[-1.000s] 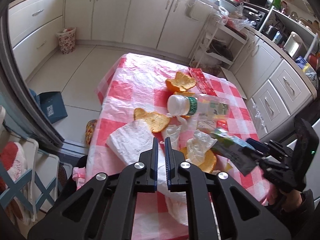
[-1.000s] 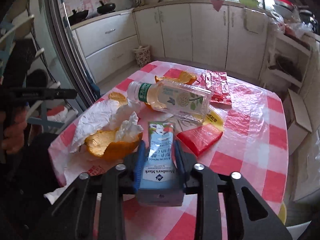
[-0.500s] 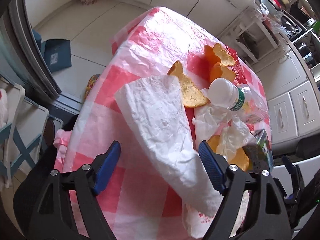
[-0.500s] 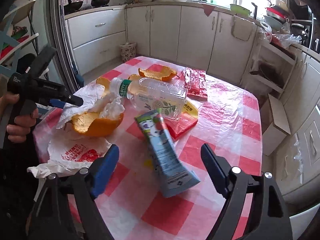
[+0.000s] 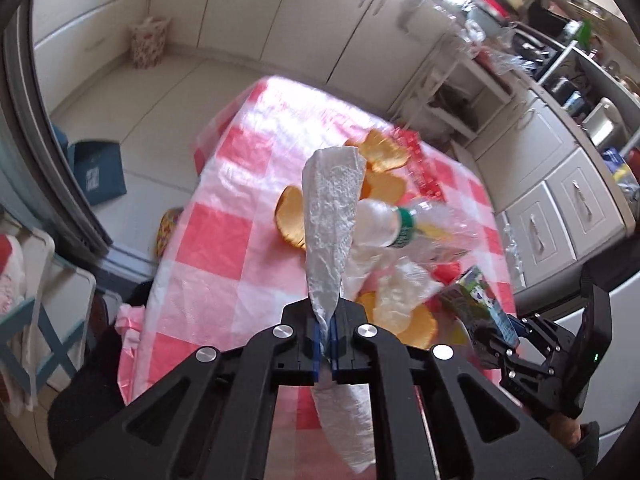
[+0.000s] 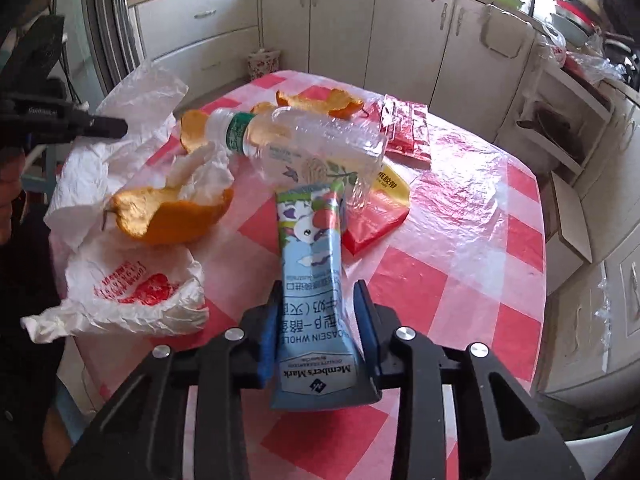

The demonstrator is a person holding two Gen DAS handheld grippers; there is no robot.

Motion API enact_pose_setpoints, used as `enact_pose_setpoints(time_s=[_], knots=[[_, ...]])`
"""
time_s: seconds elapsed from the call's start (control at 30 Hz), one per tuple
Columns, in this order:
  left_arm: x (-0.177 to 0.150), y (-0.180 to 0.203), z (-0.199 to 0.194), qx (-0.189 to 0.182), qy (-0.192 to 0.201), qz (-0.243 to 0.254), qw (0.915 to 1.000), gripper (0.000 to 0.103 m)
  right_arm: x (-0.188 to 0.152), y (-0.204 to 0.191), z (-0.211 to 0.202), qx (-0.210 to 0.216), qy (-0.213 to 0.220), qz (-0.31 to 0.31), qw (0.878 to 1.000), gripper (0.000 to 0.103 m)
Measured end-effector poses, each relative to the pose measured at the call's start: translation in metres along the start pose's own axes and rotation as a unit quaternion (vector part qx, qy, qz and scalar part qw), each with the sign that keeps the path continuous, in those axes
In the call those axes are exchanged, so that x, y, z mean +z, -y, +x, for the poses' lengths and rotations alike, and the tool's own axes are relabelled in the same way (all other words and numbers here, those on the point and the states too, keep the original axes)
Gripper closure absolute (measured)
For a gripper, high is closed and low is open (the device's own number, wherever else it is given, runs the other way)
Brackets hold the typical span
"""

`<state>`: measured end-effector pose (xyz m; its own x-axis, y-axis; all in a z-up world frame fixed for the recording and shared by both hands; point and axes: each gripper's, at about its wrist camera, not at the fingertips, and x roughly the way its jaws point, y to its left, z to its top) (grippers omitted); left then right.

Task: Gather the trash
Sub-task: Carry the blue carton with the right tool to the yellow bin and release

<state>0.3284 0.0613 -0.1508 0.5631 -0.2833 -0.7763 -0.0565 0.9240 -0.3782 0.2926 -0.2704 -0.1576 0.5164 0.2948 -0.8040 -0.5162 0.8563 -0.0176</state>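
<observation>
My left gripper [image 5: 326,340] is shut on a white paper towel [image 5: 330,216], which stands up from the pads and hangs below them over the red-checked table [image 5: 224,248]. My right gripper [image 6: 316,320] has a flattened blue milk carton [image 6: 312,264] between its jaws. The jaws are closing, and the blue pads [image 6: 267,332] touch the carton's sides. From the left wrist view the same carton [image 5: 480,304] juts out of the right gripper [image 5: 506,338]. On the table lie a clear plastic bottle [image 6: 312,140], orange peels [image 6: 172,216] and a crumpled white bag [image 6: 132,292].
Red snack wrappers [image 6: 404,132] and a red-yellow packet [image 6: 376,208] lie beyond the bottle. The other gripper's black body [image 6: 60,124] reaches in from the left. A small patterned bin [image 5: 148,42] stands by the cabinets, a blue box [image 5: 98,172] on the floor, and open shelves [image 6: 560,120] to the right.
Both grippers opened wide and closed again. The left one now pinches the paper towel and has lifted it off the table. The right one let the carton drop and closed on it again.
</observation>
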Motion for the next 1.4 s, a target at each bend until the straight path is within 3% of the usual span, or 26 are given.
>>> enact_pose_setpoints(time_s=[0.1, 0.27, 0.37, 0.5, 0.73, 0.93, 1.0, 1.03, 1.17, 1.4], knots=[[0.001, 0.013, -0.026, -0.020, 0.023, 0.020, 0.9993, 0.099, -0.002, 0.020, -0.028, 0.030, 0.037, 0.062, 0.997, 0.071], [-0.001, 0.049, -0.057, -0.055, 0.046, 0.059, 0.9957, 0.099, -0.016, 0.059, -0.079, 0.051, 0.097, 0.154, 0.982, 0.072], [-0.005, 0.073, -0.064, -0.076, 0.049, 0.075, 0.9931, 0.099, -0.033, 0.083, -0.111, 0.042, 0.125, 0.199, 0.971, 0.072], [-0.010, 0.099, -0.062, -0.095, 0.040, 0.092, 0.9904, 0.099, -0.063, 0.118, -0.137, -0.001, 0.133, 0.246, 0.960, 0.072], [-0.026, 0.149, -0.042, -0.122, 0.017, 0.127, 0.9842, 0.099, -0.103, 0.180, -0.116, -0.090, 0.061, 0.309, 0.945, 0.072], [-0.034, 0.193, -0.022, -0.141, -0.002, 0.149, 0.9787, 0.099, -0.128, 0.227, -0.056, -0.105, -0.023, 0.359, 0.927, 0.072], [-0.034, 0.210, -0.014, -0.147, -0.008, 0.156, 0.9767, 0.099, -0.134, 0.239, -0.047, -0.113, -0.035, 0.375, 0.919, 0.065], [-0.035, 0.217, -0.008, -0.149, -0.012, 0.159, 0.9759, 0.099, -0.135, 0.244, -0.046, -0.117, -0.034, 0.386, 0.914, 0.050], [-0.041, 0.252, 0.022, -0.164, -0.034, 0.171, 0.9711, 0.099, -0.127, 0.250, -0.070, -0.137, 0.013, 0.402, 0.905, 0.048], [-0.069, 0.331, 0.101, -0.188, -0.091, 0.179, 0.9613, 0.099, -0.096, 0.238, -0.162, -0.236, 0.188, 0.379, 0.875, 0.029]])
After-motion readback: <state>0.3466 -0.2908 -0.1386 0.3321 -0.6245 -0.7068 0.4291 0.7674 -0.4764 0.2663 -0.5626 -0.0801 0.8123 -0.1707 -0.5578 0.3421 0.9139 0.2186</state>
